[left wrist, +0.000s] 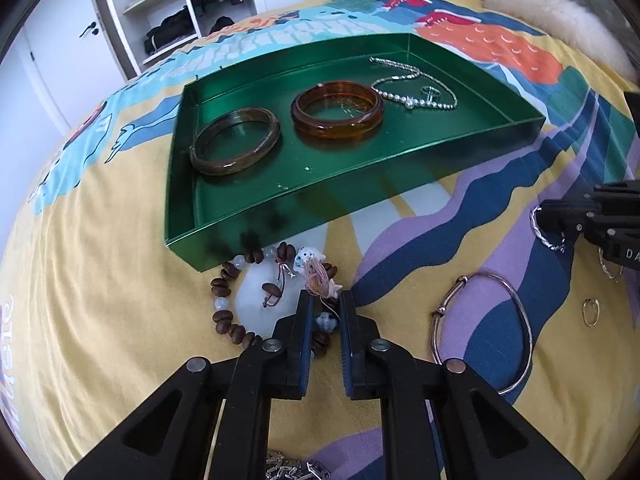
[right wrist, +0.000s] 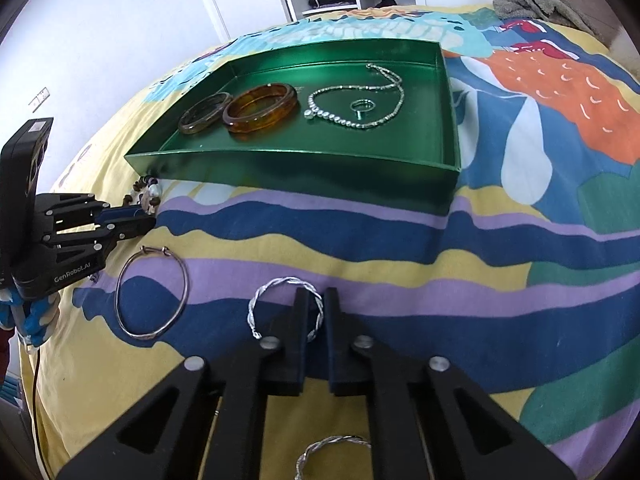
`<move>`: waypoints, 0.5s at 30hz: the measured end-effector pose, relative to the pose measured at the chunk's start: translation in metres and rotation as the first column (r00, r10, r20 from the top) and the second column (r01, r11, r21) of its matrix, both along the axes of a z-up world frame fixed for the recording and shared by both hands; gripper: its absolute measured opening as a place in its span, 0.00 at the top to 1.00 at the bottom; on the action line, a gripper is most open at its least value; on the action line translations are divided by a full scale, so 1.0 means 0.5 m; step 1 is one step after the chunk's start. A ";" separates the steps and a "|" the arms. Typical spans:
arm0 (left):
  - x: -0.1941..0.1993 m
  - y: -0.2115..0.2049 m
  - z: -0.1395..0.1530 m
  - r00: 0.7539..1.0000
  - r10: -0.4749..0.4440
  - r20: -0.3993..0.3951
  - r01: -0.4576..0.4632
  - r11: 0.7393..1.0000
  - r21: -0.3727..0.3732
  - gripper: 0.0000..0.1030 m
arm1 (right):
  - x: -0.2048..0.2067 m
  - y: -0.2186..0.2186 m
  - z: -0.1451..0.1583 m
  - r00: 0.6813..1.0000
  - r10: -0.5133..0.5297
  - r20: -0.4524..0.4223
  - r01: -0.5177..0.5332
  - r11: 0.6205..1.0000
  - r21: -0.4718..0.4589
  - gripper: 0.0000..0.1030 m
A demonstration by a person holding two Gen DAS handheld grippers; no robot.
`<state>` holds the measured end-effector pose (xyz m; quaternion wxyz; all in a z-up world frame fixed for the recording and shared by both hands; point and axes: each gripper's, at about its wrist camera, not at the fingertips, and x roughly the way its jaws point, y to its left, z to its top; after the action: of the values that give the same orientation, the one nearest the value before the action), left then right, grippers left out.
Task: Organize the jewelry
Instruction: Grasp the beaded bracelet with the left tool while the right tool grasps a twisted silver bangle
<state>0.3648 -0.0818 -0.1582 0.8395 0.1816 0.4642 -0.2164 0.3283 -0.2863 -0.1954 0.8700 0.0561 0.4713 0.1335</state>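
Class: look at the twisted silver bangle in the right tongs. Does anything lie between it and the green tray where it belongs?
Nothing visible does. Only bare bedspread lies between the twisted silver bangle, gripped in the right tongs, and the green tray. The tray's near wall must be cleared, and the floor just behind it is bare.

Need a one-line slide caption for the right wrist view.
Right gripper shut on twisted silver bangle on the bedspread, green tray beyond.
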 end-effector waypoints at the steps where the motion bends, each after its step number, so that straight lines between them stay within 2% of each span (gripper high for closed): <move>1: -0.003 0.006 0.006 1.000 0.015 0.006 -0.015 1.000 -0.012 0.88 | -0.004 0.000 0.002 1.000 -0.005 0.007 0.006 1.000 -0.011 0.95; 7: -0.039 0.040 0.052 0.997 0.075 0.036 -0.071 0.993 -0.092 0.88 | -0.044 -0.014 0.030 0.997 -0.053 0.061 0.054 0.998 -0.012 0.95; 15: -0.103 0.077 0.143 0.990 0.115 0.083 -0.099 0.980 -0.173 0.88 | -0.119 -0.038 0.134 0.979 -0.110 0.169 0.110 0.994 0.010 0.95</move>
<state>0.3131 -0.0431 -0.0868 0.8829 0.0948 0.4139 -0.2007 0.2690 -0.3055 -0.1285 0.9129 0.0706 0.3918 0.0895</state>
